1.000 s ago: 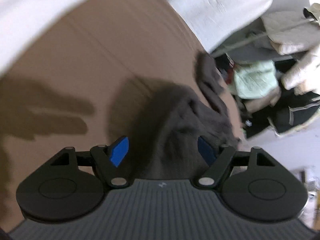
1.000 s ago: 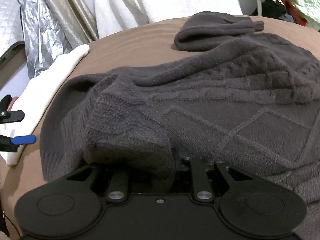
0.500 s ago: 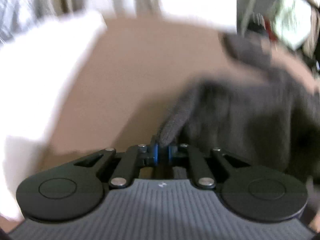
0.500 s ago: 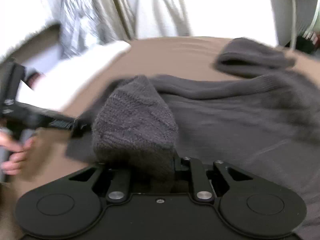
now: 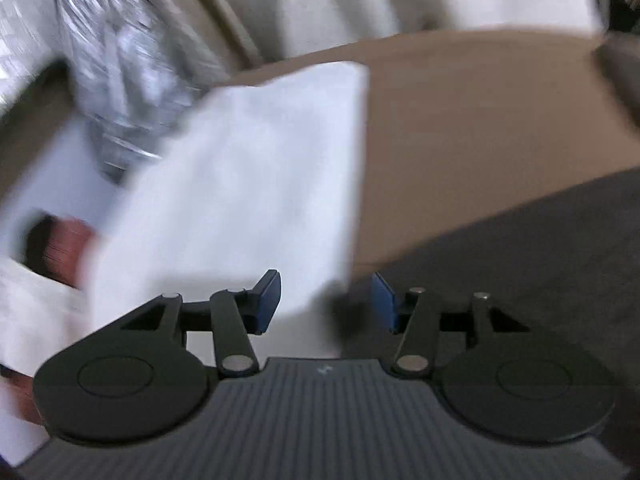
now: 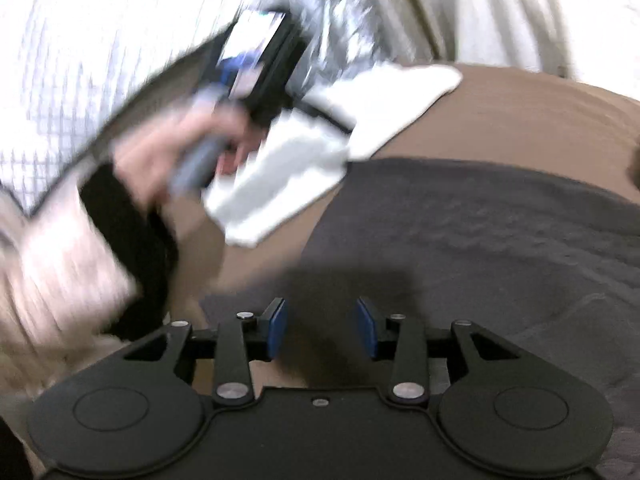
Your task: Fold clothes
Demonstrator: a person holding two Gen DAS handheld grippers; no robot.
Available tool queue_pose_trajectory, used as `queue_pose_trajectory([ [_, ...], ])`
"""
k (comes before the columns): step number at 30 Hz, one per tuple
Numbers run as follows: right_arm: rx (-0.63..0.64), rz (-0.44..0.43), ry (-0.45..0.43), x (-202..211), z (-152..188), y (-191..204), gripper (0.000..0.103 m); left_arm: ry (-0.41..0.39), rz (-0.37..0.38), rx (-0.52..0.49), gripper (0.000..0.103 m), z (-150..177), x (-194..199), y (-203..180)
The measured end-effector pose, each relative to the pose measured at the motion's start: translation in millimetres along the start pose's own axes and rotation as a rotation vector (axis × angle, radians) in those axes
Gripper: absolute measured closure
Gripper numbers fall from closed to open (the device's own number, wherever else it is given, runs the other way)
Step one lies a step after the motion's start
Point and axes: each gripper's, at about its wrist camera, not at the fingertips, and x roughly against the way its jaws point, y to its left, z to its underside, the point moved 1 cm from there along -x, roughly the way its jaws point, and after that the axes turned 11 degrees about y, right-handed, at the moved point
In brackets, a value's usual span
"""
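Observation:
A dark grey knitted sweater (image 6: pixel 500 240) lies flat on the brown surface (image 6: pixel 520 120). Its edge also shows at the right in the left wrist view (image 5: pixel 540 248). My right gripper (image 6: pixel 322 326) is open and empty, just above the sweater's near left edge. My left gripper (image 5: pixel 325 300) is open and empty, over the corner of a white folded cloth (image 5: pixel 248 200) beside the sweater's edge. The left gripper and the hand holding it (image 6: pixel 192 148) show blurred at the left in the right wrist view.
The white cloth (image 6: pixel 320 160) lies left of the sweater on the brown surface (image 5: pixel 480 120). Silver foil-like material (image 5: pixel 120 60) and pale curtains (image 5: pixel 400 0) stand behind. A dark item (image 5: pixel 620 68) lies at the far right edge.
Both grippers let go of the sweater and opened. The sweater's lifted fold now lies flat. Both grippers swung left, with motion blur.

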Motion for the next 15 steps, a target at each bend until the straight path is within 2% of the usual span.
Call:
queue_pose_trajectory([
  [1,-0.033,0.005,-0.035,14,-2,-15,0.049,-0.006,0.065,0.011,0.053,1,-1,-6],
  [3,-0.114,0.079,-0.098,41,-13,-56,0.036,-0.013,0.175,0.018,0.053,1,-3,-23],
  [4,-0.159,0.128,-0.117,52,-20,-78,0.036,-0.012,0.212,-0.002,0.053,-2,-5,-35],
  [6,-0.293,0.203,-0.132,71,-31,-134,0.036,0.004,0.240,-0.075,0.051,-9,-11,-61],
  [8,-0.420,0.251,-0.149,82,-37,-186,0.036,0.029,0.226,-0.119,0.048,-16,-20,-89],
  [10,-0.490,0.308,-0.161,88,-40,-226,0.036,0.061,0.223,-0.108,0.047,-19,-27,-108],
  [12,-0.559,0.347,-0.182,92,-41,-261,0.036,0.085,0.257,-0.062,0.047,-13,-35,-113],
  [15,-0.671,0.313,-0.278,90,-39,-302,0.036,0.060,0.295,-0.013,0.047,-7,-43,-110],
])
